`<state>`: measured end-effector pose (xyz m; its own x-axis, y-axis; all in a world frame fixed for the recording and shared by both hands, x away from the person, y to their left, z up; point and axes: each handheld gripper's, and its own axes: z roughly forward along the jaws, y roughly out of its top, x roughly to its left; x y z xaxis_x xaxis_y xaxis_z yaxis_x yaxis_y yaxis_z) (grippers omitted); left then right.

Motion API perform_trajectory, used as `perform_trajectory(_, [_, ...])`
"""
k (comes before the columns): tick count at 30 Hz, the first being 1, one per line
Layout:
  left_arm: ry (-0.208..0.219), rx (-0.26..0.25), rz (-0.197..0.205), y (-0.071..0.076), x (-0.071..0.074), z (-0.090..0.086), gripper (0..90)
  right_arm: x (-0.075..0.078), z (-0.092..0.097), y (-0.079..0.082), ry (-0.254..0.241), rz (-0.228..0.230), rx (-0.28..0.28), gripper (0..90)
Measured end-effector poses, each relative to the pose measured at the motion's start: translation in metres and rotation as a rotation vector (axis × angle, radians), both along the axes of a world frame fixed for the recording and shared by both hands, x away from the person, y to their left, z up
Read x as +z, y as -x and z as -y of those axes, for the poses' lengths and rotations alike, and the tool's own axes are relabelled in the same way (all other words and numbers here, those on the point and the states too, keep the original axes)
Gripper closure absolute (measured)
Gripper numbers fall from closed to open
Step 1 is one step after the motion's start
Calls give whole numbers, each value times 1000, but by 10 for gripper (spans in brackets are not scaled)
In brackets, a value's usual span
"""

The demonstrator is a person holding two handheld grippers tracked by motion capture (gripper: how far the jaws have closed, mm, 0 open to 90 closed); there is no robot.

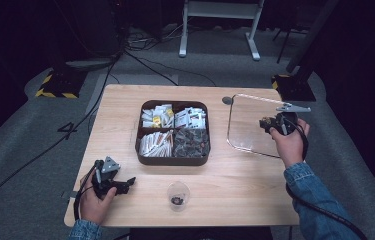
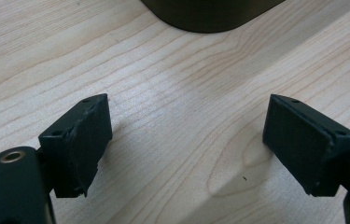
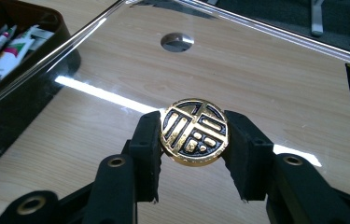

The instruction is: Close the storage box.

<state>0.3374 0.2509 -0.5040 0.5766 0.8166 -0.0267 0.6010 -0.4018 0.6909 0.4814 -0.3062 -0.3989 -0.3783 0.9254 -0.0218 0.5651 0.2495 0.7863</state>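
The right gripper (image 3: 194, 140) view shows jaws clamping a gold-and-black disc (image 3: 194, 132) over the clear lid (image 1: 250, 125), while the left gripper (image 2: 186, 140) gapes empty above the surface (image 2: 163, 70).

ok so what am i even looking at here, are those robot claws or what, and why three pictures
No robot here: a person sits at a wooden table and holds a hand-operated two-jaw gripper in each hand. The high view looks down from above. The other two pictures come from small cameras riding on each gripper, looking along its black jaws.

The left gripper is open over bare wood. The right gripper is shut on a round gold-and-black knob, which seems to be the handle of a clear lid lifted off to the right.

Mid-table sits a dark four-compartment box of packets, with a small clear cup in front of it.
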Motion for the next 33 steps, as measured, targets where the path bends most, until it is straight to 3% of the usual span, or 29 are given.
perform_trajectory(13, [14, 0, -2, -1, 0, 0, 154, 29, -36, 4, -4, 15, 44, 587])
perform_trajectory(16, [-2, -2, -3, 0, 0, 1, 153, 35, -47, 4, -2, 17, 63, 587])
perform_trajectory(33, [-2, -3, -3, 0, 0, 1, 152, 60, -109, -6, -18, 31, 153, 587])
